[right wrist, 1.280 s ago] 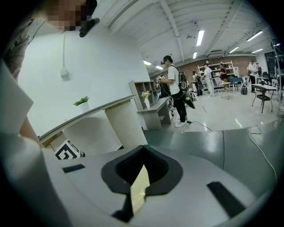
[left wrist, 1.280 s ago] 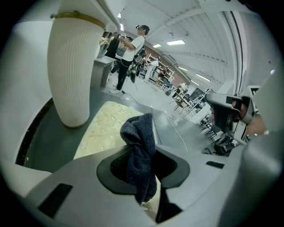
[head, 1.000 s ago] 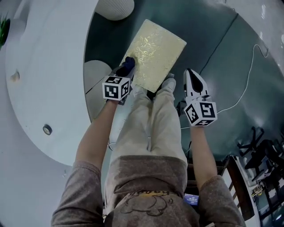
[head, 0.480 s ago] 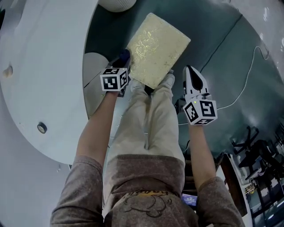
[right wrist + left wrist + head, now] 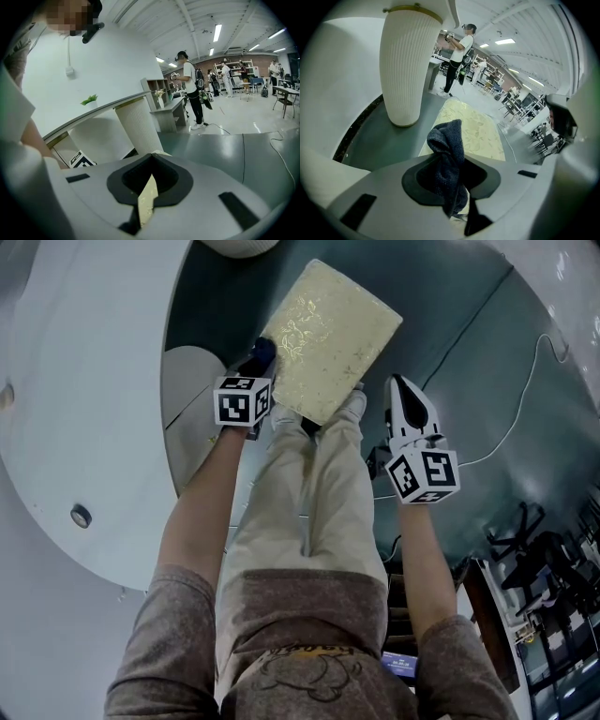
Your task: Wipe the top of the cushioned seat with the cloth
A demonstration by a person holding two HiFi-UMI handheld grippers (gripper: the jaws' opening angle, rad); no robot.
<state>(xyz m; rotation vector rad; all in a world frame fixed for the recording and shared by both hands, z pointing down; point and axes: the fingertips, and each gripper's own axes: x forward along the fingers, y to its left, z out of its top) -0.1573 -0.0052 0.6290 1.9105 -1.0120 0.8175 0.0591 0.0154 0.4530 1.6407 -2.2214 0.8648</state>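
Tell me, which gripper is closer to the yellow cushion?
Left. The left gripper, holding the cloth, sits at the cushion's left edge; the right gripper hangs apart, off its near right corner.

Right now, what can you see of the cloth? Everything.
The cloth is dark blue, with a nubby, towel-like weave. It is bunched, not spread: the left hand-held gripper is shut on its middle, one crumpled lobe stands up past the jaws and the rest hangs below them. In the head view it sits at the left edge of the pale gold seat; whether it touches the seat cannot be told.
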